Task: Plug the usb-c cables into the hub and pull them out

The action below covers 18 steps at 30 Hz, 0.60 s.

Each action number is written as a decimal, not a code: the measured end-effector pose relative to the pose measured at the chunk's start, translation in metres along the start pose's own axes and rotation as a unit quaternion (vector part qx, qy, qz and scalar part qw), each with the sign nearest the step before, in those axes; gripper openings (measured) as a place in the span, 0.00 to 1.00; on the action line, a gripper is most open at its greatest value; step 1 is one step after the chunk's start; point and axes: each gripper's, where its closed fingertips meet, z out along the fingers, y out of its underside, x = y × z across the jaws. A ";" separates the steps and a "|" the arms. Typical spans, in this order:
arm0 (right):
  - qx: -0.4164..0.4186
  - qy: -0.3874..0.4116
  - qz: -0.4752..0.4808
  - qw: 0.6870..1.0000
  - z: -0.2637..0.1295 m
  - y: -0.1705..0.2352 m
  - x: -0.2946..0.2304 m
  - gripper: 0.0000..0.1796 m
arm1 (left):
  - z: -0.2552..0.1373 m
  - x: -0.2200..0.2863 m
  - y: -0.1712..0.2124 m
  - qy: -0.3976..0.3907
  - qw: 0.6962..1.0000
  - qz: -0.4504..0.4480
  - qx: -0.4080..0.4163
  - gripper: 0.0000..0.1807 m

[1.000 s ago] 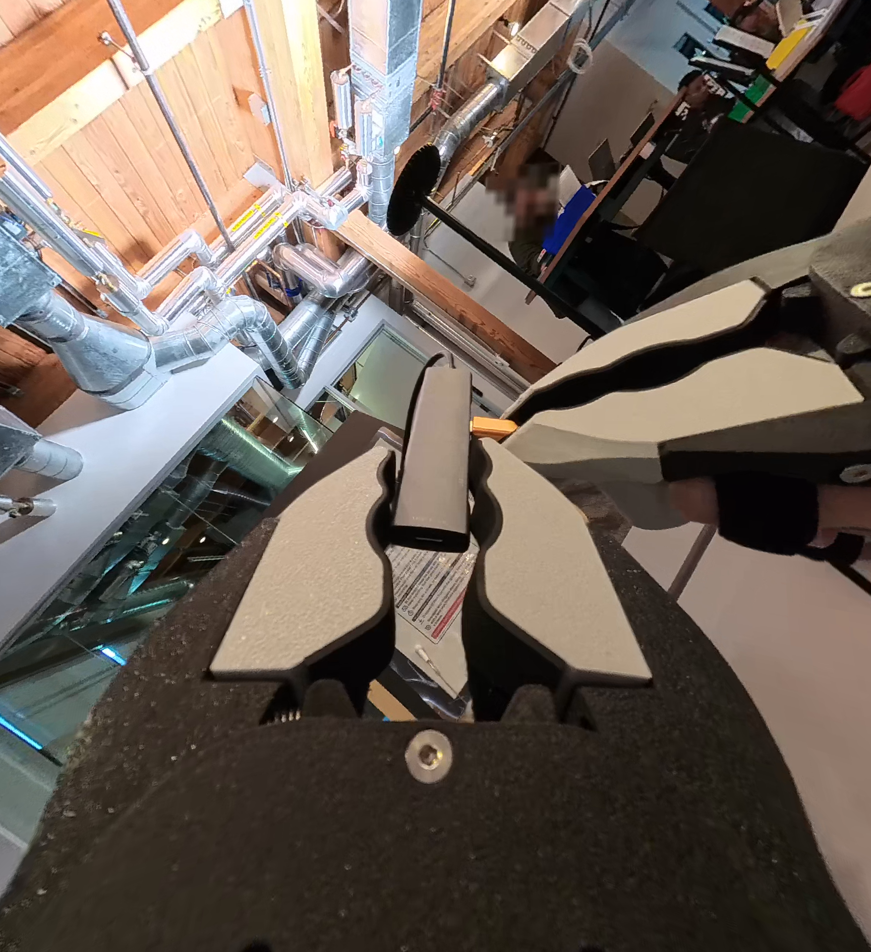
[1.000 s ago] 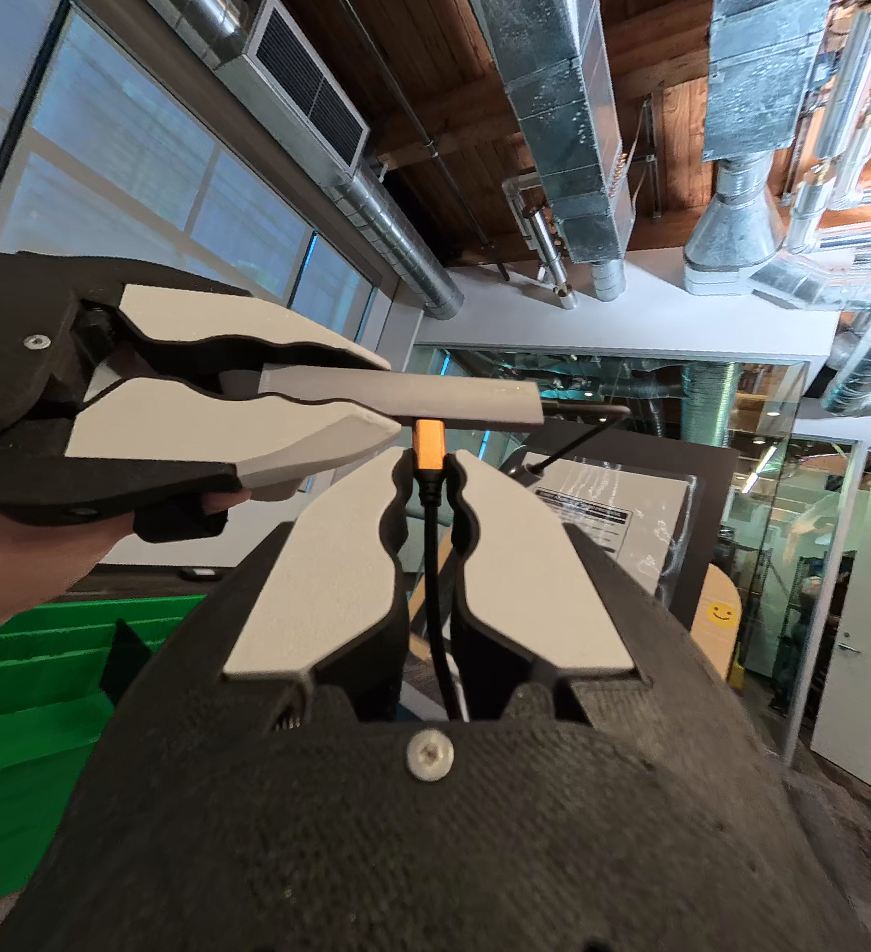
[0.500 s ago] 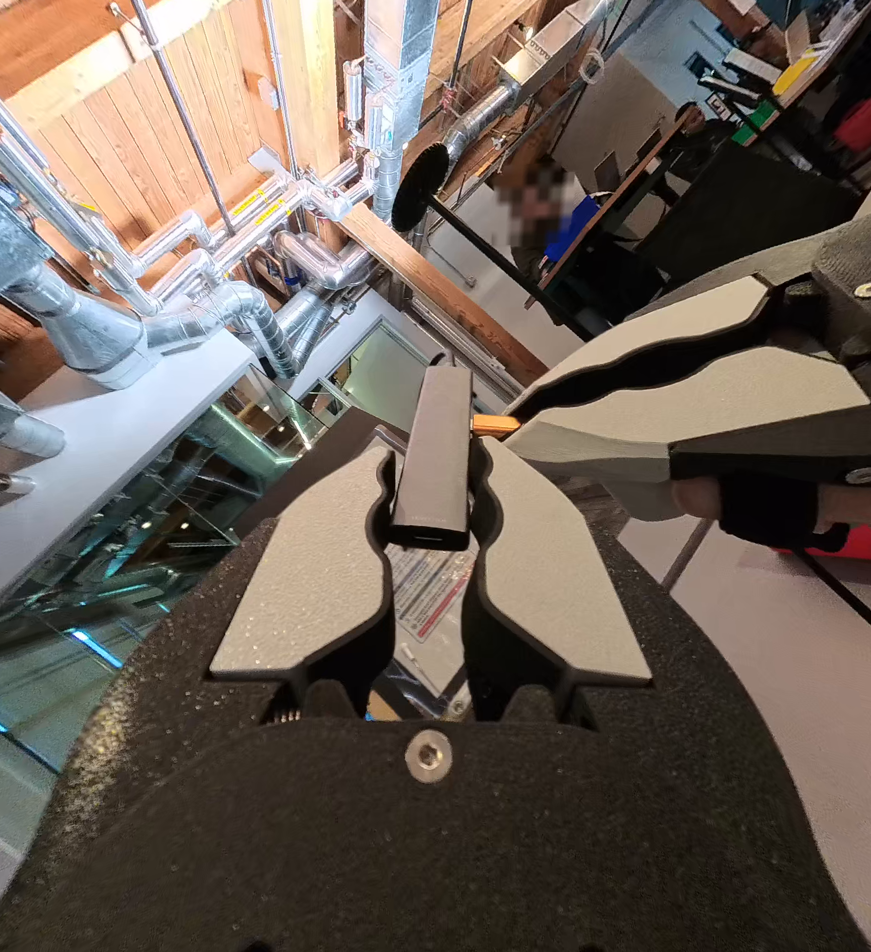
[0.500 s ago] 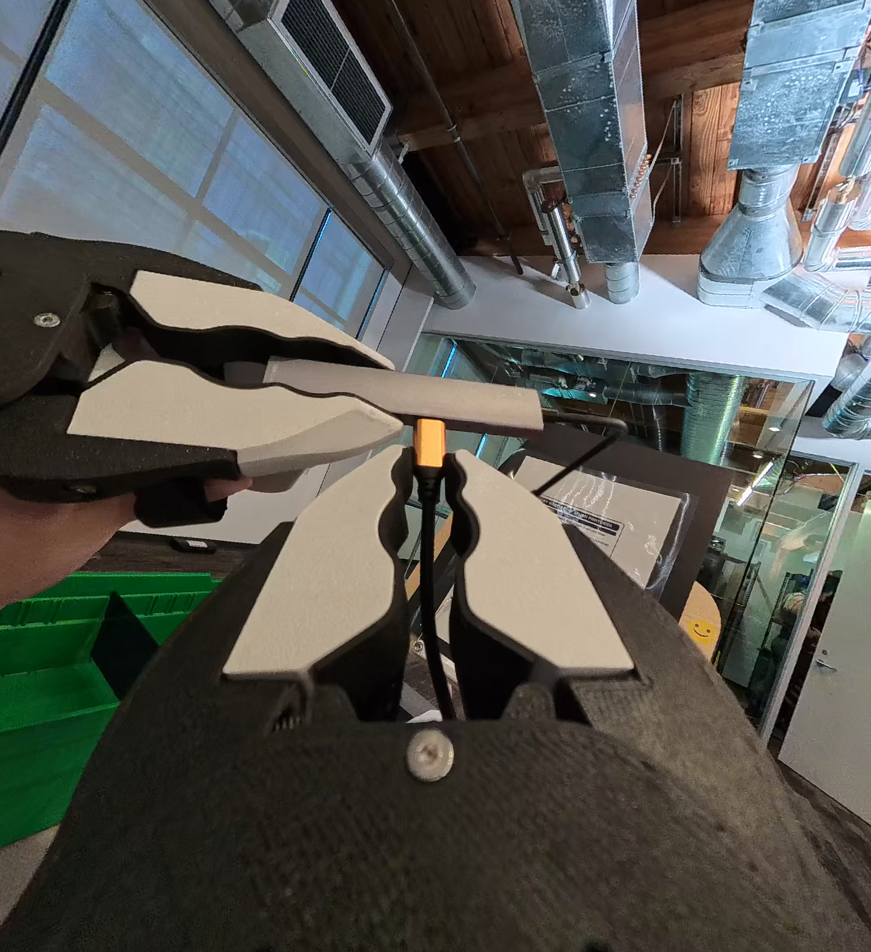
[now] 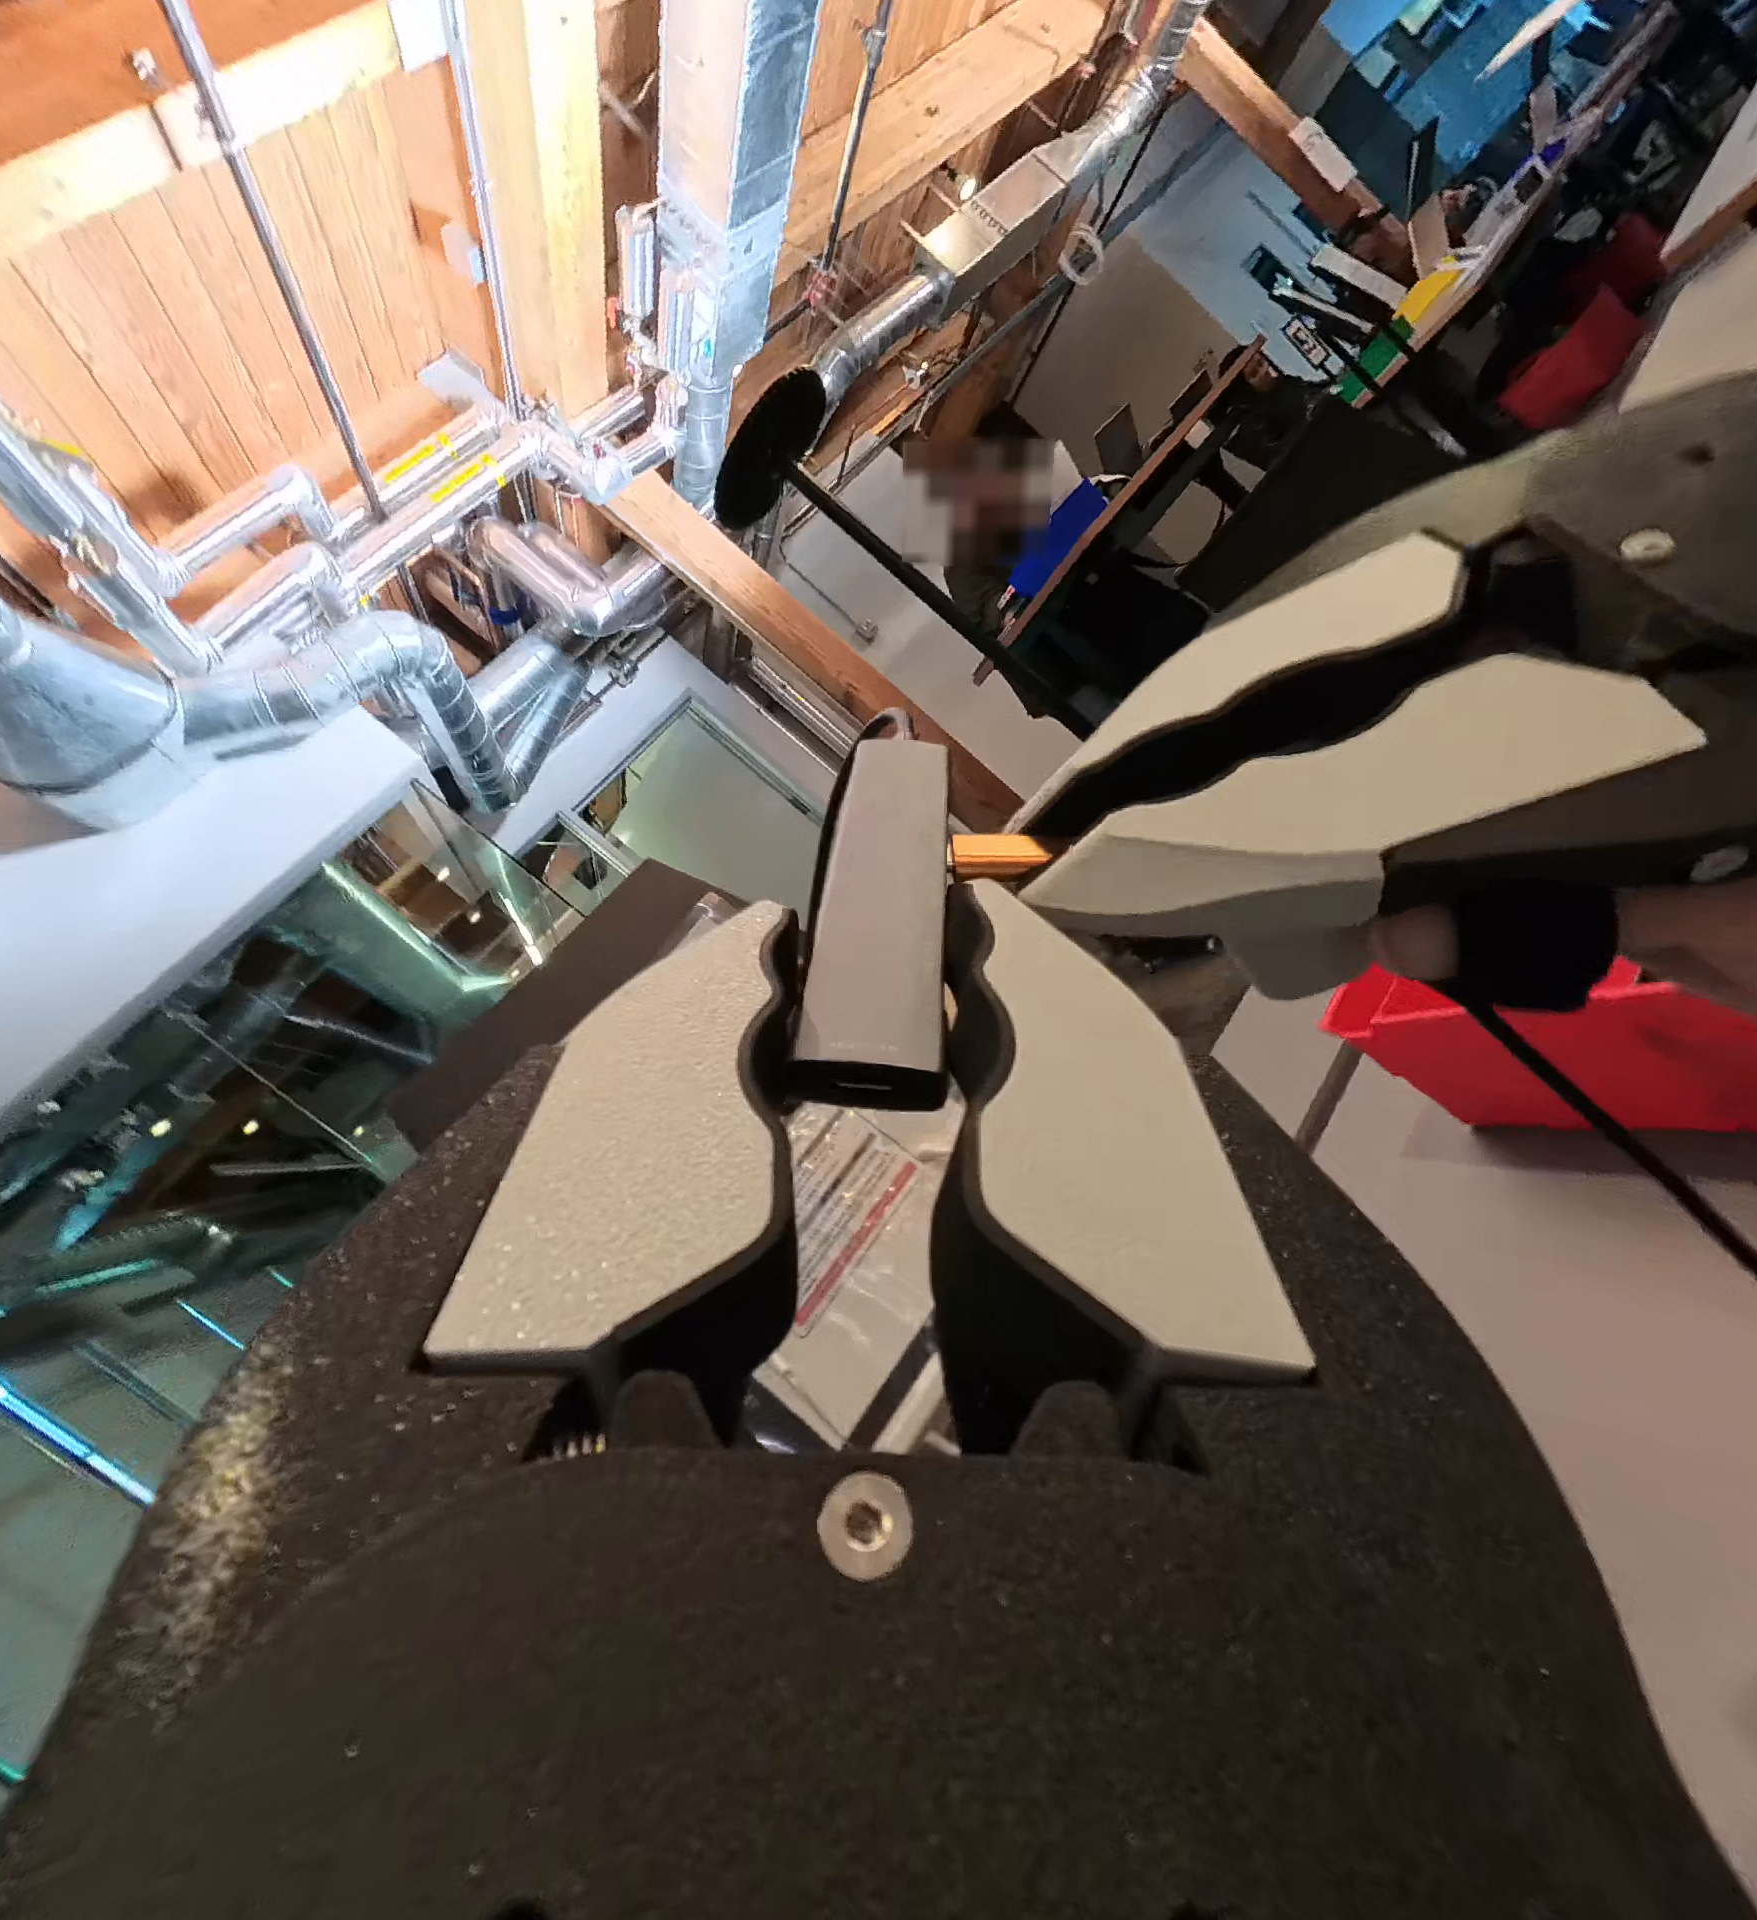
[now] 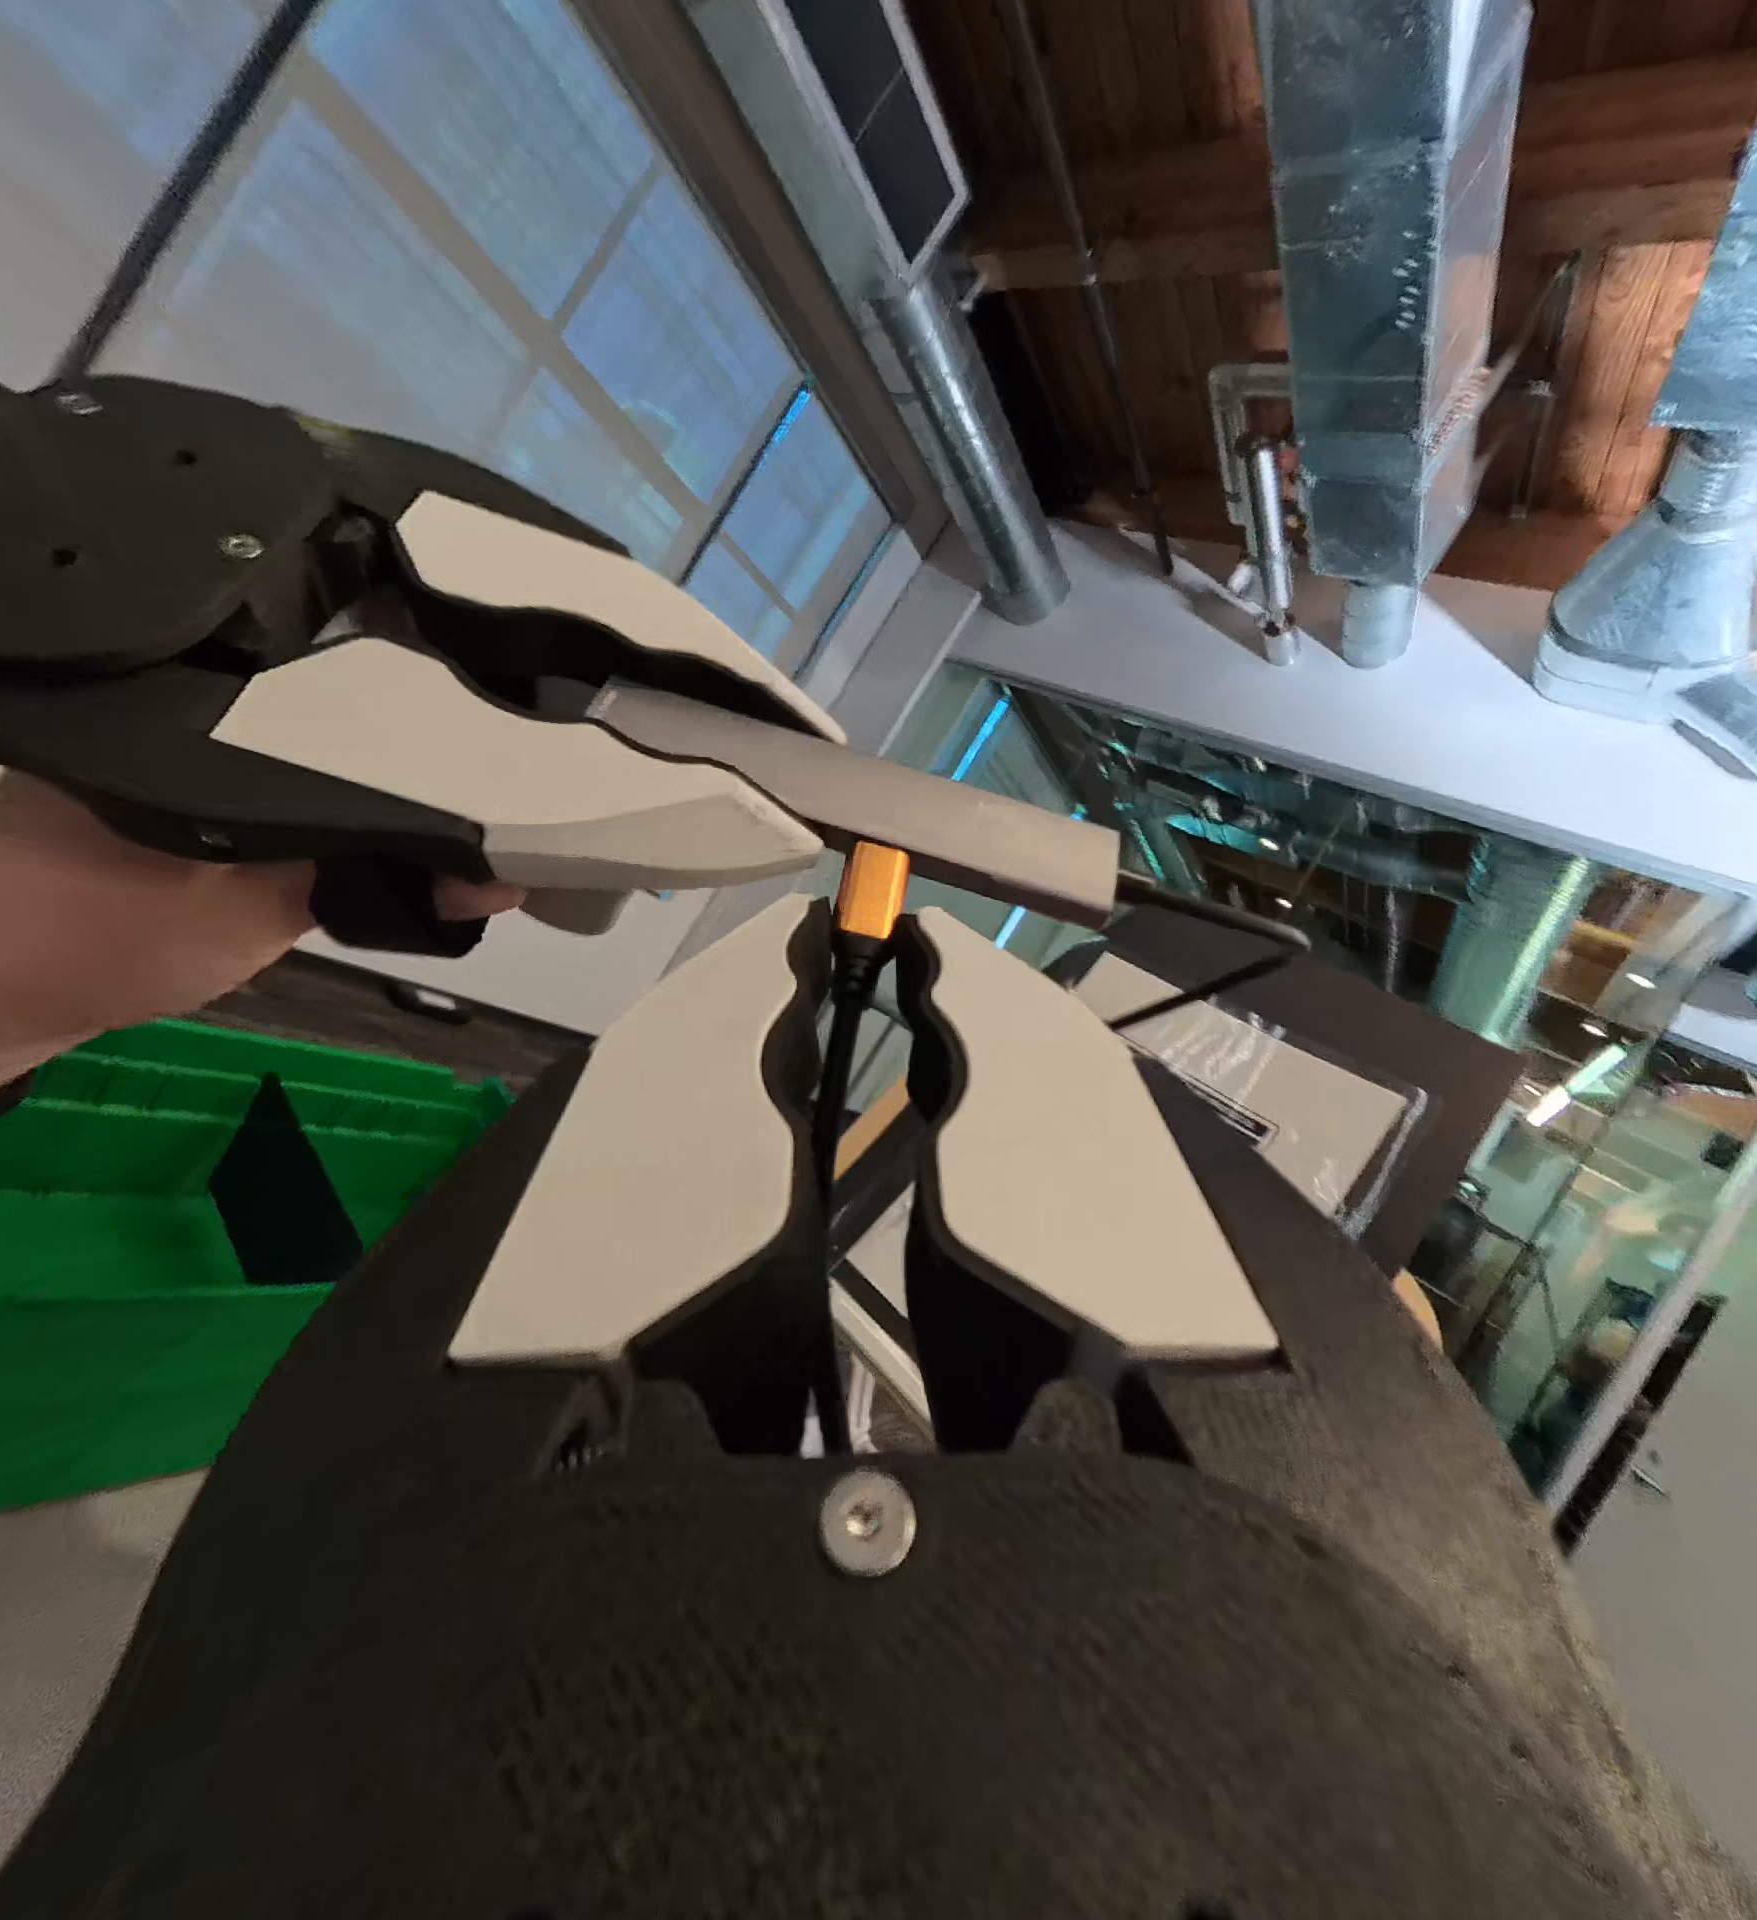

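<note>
The left gripper [image 5: 874, 935] holds the hub [image 5: 879, 914], a slim dark grey bar, clamped between its two pale fingers [image 5: 635, 1132] near their tips. The bar runs lengthwise along the jaws: its near end, with a slot-shaped port, sits back between the fingers, and its far end juts out past the tips, where a thin dark lead [image 5: 879, 722] leaves it.

The right gripper [image 6: 858, 940] has its jaws closed to a narrow gap on the usb-c cable [image 6: 832, 1122], gripping it just behind the orange plug [image 6: 869, 883]. The black cord runs back down the middle between the fingers toward the gripper body. The plug stands out ahead of the fingertips and meets the hub's long side (the metal tip is not visible, so it looks seated in a port, though how deep cannot be told).

In the right wrist view the hub [image 6: 915, 805] lies crosswise just ahead of the right jaws, held from the left by the other gripper [image 6: 812, 790] with a person's hand [image 6: 74, 935] behind it. In the left wrist view the right gripper [image 5: 1035, 862] comes in from the right, the plug [image 5: 999, 857] bridging its tips and the hub's edge.

Past the jaws lie a green bin [image 6: 126, 1195] and a red bin [image 5: 1632, 1060].
</note>
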 end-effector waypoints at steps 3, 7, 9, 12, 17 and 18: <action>-0.014 0.055 0.024 0.998 0.000 0.004 0.005 0.07 | 0.005 0.000 0.002 -0.023 1.000 -0.014 -0.009 0.15; -0.004 0.080 0.059 0.995 -0.002 0.004 0.009 0.08 | 0.009 0.002 0.002 -0.032 0.998 -0.045 -0.004 0.15; -0.004 0.091 0.054 0.994 -0.003 0.005 0.010 0.07 | 0.010 0.002 0.002 -0.032 0.998 -0.053 -0.002 0.15; -0.003 0.100 0.057 0.993 -0.004 0.006 0.011 0.07 | 0.011 0.003 0.002 -0.034 0.998 -0.057 -0.003 0.15; -0.006 0.111 0.070 0.991 -0.005 0.006 0.011 0.07 | 0.012 0.003 0.002 -0.033 0.997 -0.063 -0.002 0.15; -0.006 0.110 0.070 0.991 -0.004 0.005 0.011 0.07 | 0.011 0.003 0.001 -0.030 0.998 -0.061 0.000 0.15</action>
